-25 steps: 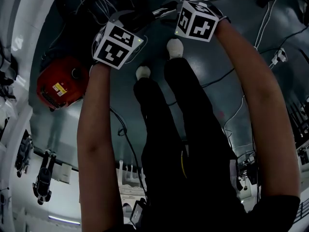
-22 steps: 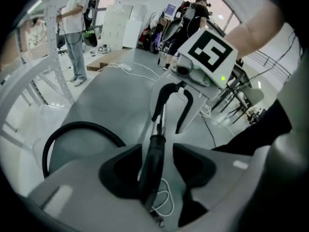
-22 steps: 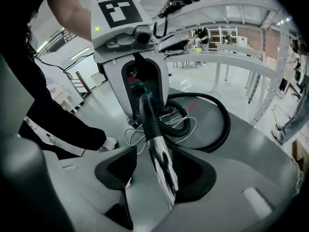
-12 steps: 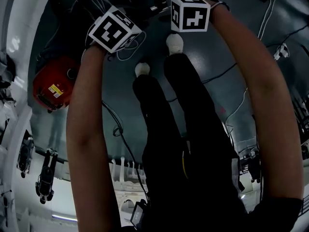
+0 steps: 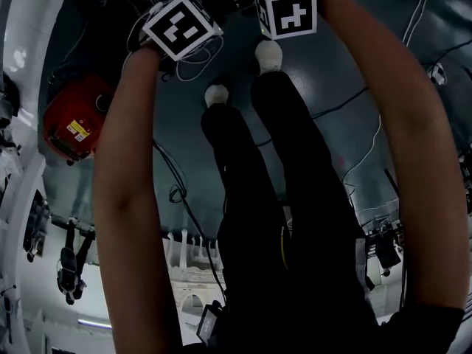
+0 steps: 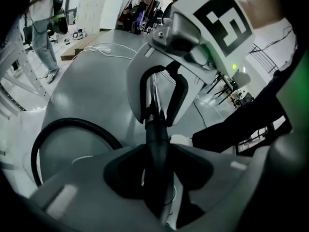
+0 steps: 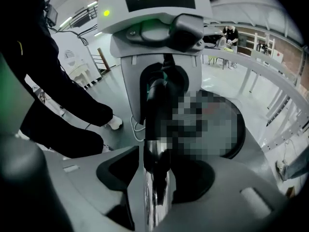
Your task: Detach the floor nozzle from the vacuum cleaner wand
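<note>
The wand runs between my two grippers, which face each other low over the floor. In the left gripper view its black sleeve (image 6: 157, 144) lies between the jaws of my left gripper (image 6: 157, 175). These jaws have just been closing and now sit against the sleeve. The chrome tube (image 6: 152, 93) leads on into my right gripper (image 6: 193, 47). In the right gripper view that chrome tube (image 7: 155, 187) lies between the jaws of my right gripper (image 7: 157, 178). They have just been closing, with a dark gap left beside the tube. No floor nozzle shows.
The red vacuum body (image 5: 74, 116) sits on the grey floor at the left. Its black hose (image 6: 63, 129) curves beside the wand. The person's black-clad legs and white shoes (image 5: 267, 54) stand just behind the grippers. Cables (image 5: 177, 190) trail over the floor.
Both marker cubes have moved toward the top edge of the head view and rolled to show other faces. The forearms reach further down. The red vacuum body sits slightly further left.
</note>
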The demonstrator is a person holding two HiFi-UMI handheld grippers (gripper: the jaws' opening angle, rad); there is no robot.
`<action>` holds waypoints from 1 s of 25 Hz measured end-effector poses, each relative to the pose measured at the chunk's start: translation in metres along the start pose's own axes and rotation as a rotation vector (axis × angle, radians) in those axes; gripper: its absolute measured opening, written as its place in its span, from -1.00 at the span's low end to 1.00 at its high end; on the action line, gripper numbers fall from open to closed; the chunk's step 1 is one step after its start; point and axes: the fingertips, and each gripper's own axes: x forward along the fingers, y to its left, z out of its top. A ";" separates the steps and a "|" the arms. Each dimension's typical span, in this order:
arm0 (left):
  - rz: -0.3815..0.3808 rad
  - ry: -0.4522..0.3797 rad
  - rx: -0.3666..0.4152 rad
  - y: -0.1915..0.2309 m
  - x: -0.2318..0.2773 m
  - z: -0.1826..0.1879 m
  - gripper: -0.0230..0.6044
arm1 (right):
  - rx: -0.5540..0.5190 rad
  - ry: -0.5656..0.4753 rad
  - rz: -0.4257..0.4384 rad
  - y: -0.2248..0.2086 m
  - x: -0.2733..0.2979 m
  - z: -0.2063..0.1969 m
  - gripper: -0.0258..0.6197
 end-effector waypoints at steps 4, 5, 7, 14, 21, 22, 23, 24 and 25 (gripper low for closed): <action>-0.007 0.001 0.014 0.000 0.001 0.000 -0.44 | -0.033 0.016 -0.015 0.001 0.006 -0.002 -0.29; -0.009 0.007 0.017 0.000 0.001 0.000 -0.44 | -0.032 0.016 -0.023 0.000 0.007 -0.002 -0.38; -0.008 0.017 0.005 0.001 0.000 -0.001 -0.44 | -0.026 0.020 -0.028 -0.003 0.007 -0.002 -0.40; -0.017 0.047 -0.038 0.000 -0.005 0.002 -0.45 | -0.019 0.022 -0.029 -0.004 0.000 0.001 -0.40; -0.010 0.057 -0.038 -0.001 -0.013 -0.002 -0.45 | -0.015 -0.008 -0.034 -0.004 -0.003 0.008 -0.40; -0.012 0.057 -0.038 -0.002 -0.014 -0.003 -0.45 | -0.013 -0.015 -0.034 -0.003 -0.003 0.009 -0.40; -0.012 0.058 -0.038 -0.003 -0.016 -0.005 -0.45 | -0.012 -0.023 -0.034 -0.003 -0.003 0.011 -0.40; -0.011 0.056 -0.037 -0.003 -0.017 -0.006 -0.45 | -0.011 -0.030 -0.034 -0.003 -0.003 0.013 -0.40; -0.009 0.054 -0.035 -0.004 -0.018 -0.006 -0.45 | -0.010 -0.036 -0.033 -0.002 -0.003 0.014 -0.40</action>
